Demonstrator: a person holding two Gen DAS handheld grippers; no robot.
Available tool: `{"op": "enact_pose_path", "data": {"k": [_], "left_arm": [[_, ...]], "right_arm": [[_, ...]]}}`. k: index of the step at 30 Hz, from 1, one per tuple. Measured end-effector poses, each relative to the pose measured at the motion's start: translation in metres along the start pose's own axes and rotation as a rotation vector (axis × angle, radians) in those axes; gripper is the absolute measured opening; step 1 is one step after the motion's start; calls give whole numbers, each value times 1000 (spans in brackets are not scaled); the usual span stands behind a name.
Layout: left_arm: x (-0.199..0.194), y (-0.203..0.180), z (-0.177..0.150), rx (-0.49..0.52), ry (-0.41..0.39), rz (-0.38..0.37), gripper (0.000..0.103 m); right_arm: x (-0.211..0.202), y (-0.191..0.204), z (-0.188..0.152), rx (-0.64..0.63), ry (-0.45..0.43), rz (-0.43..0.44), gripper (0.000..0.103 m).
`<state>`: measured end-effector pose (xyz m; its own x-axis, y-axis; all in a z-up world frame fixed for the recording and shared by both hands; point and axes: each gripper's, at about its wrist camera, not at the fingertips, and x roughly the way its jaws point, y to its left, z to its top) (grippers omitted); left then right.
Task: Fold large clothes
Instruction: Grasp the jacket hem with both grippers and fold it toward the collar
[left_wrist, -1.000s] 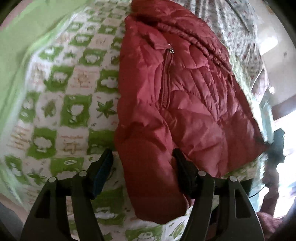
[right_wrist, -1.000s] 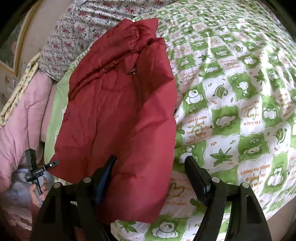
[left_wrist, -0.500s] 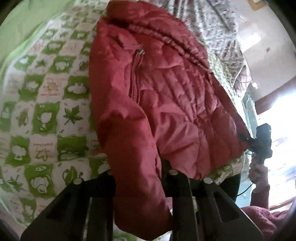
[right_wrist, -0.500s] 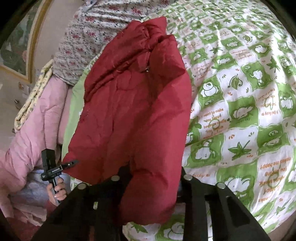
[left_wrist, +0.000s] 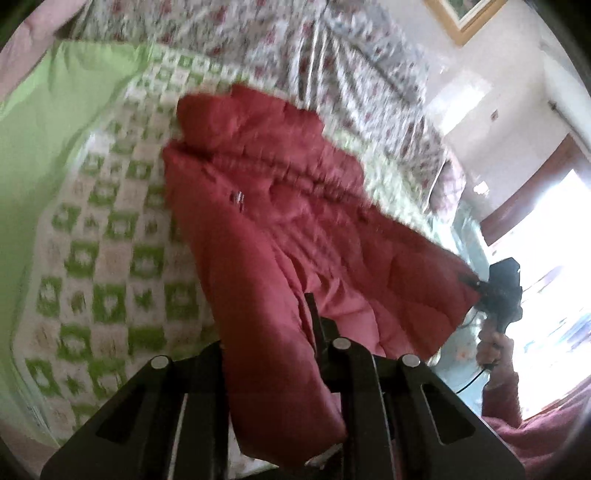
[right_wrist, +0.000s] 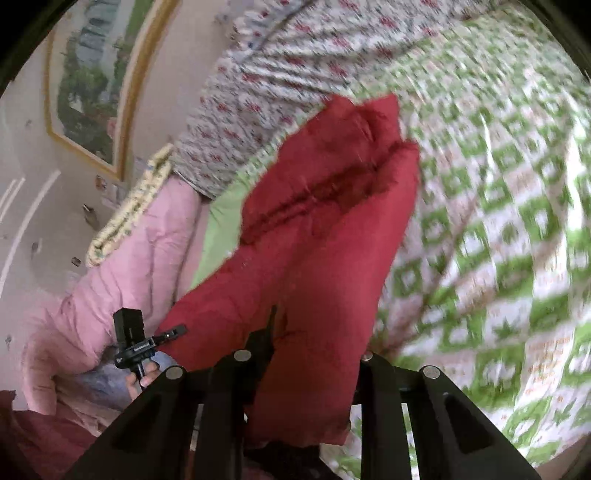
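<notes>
On the bed, over a green-and-white checked bedspread (left_wrist: 110, 258), lies a red padded jacket (left_wrist: 280, 206), its collar end toward the floral bedding (left_wrist: 332, 55) and its hem end raised off the spread. Nearest the bedspread's near edge, the left tongs (left_wrist: 271, 332) are clamped on a thick fold of the jacket's hem corner; the red cloth fills the gap between the two fingers and hangs down past them. At the jacket's opposite hem corner, away from the floral bedding, the right tongs (right_wrist: 314, 347) are likewise closed on a bunched fold, with cloth spilling below the fingers. From the left wrist view the right tongs (left_wrist: 498, 291) appear small at the jacket's far tip, in a hand; from the right wrist view the left tongs (right_wrist: 162, 336) pinch the other tip beside a pink quilt (right_wrist: 122, 266). Between the two grips the hem hangs stretched. Both views are blurred.
</notes>
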<state>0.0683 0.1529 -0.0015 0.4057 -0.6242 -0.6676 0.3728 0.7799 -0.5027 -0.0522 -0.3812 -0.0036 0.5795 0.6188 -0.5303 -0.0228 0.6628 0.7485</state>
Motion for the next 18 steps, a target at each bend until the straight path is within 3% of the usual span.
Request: {"op": "enact_pose_path", "data": {"k": [6,10,18], "left_arm": [[-10,-12,55,8,-135,-12,15],[-3,-12,86,1,-175,1,15],[27,-6,148,-38,-212,47,15]], "right_arm": [[-2,17,51,-36,-122,41,20],[9,15,86,-15,-195,58,20],[52,8,151,20,-259,25,20]]}}
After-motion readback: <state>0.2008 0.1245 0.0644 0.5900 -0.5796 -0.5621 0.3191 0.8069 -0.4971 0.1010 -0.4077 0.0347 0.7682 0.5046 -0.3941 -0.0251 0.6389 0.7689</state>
